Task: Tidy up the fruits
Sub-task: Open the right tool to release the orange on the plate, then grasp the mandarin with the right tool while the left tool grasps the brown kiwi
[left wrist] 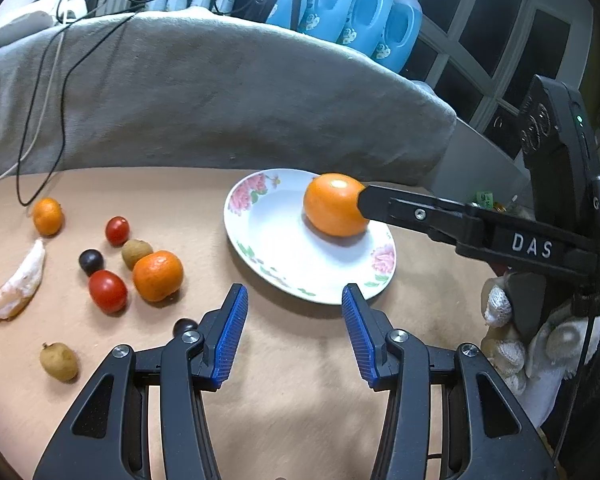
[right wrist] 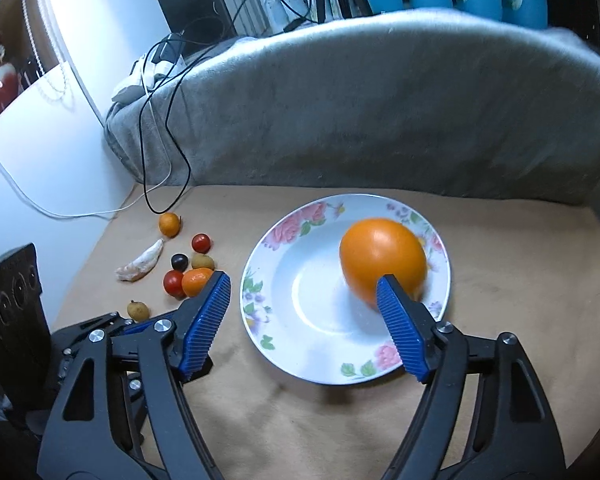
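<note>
A large orange lies on a white floral plate, toward its right side; both also show in the left wrist view, the orange on the plate. My right gripper is open, jaws wide over the plate, its right fingertip at the orange's near side. My left gripper is open and empty just before the plate's near rim. Left of the plate lie a tangerine, a small tangerine, two cherry tomatoes, dark grapes, longans and a peeled citrus segment.
A grey blanket-covered ridge bounds the far side of the tan surface. Black and white cables hang down it at the left. Blue detergent bottles stand behind. A white wall is at the left.
</note>
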